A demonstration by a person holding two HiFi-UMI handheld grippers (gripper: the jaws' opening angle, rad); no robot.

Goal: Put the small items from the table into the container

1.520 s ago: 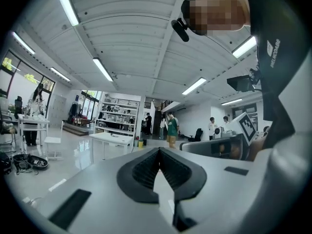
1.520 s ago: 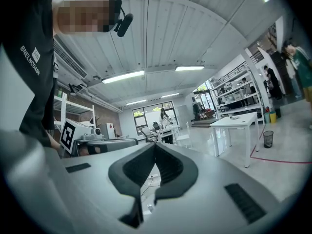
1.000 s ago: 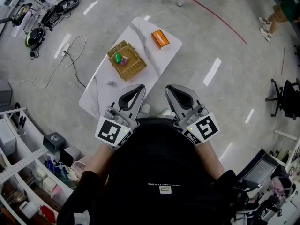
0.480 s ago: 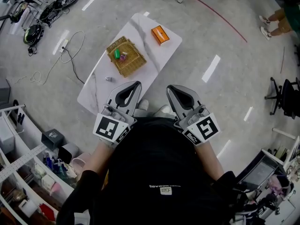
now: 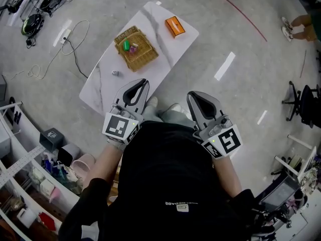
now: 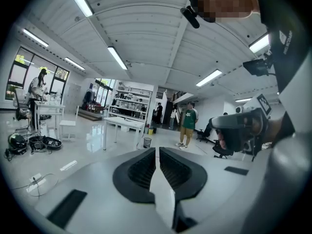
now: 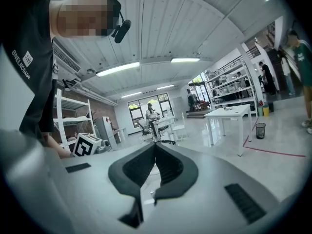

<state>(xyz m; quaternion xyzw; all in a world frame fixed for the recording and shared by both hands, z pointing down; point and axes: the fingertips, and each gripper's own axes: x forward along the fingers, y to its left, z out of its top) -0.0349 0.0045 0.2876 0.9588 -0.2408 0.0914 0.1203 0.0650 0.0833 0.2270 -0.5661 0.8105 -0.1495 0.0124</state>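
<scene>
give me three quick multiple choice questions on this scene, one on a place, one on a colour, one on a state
1. Where is the small silvery item?
A. in the wicker basket
B. on the table, outside the basket
C. on the floor

2. What colour is the box on the table?
A. orange
B. blue
C. white

3. How do the left gripper fingers stand?
A. wide apart
B. shut on a green item
C. together, nothing between

Answers:
1 B: it lies on bare tabletop beside the basket.
2 A: the head view shows it plainly orange.
3 C: the left gripper view shows them meeting, empty.
</scene>
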